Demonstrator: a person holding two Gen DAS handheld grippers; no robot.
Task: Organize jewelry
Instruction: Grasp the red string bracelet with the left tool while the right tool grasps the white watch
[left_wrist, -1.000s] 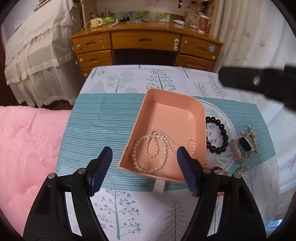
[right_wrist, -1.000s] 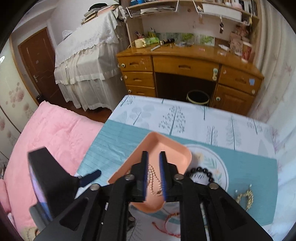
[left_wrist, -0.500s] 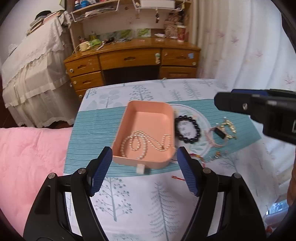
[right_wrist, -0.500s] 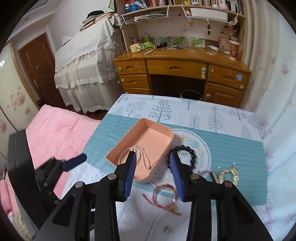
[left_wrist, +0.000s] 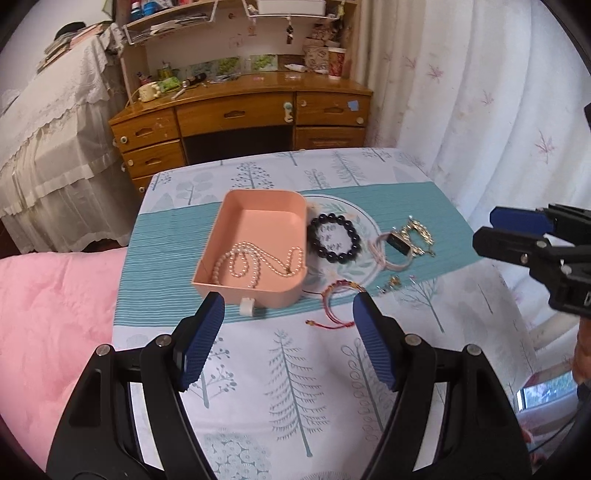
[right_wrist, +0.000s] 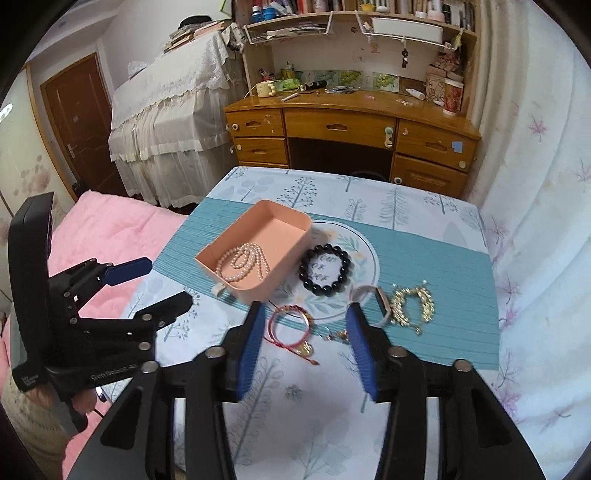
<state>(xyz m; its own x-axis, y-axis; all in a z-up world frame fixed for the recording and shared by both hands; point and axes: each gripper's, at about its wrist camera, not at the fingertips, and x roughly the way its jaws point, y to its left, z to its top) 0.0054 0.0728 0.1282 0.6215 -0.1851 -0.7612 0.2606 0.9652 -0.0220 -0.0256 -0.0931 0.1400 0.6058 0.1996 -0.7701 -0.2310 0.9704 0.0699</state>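
Both grippers hover above the surface (right_wrist: 424, 218), jaws spread wide and holding nothing: the left gripper (left_wrist: 288, 343) before the tray (left_wrist: 291, 295), the right gripper (right_wrist: 304, 347) over the red bracelet (right_wrist: 291, 328). A pearl necklace (left_wrist: 255, 262) lies in the pink tray; the black bracelet (left_wrist: 334, 238) lies just beside it.

Your left gripper (left_wrist: 288, 347), matte black frame, silver pivot screws, ribbed blue pads (left_wrist: 201, 341), your right gripper (right_wrist: 304, 350) alike, white "GenRobot.AI" lettering on the black handle, fingers (right_wrist: 86, 404) beneath it.
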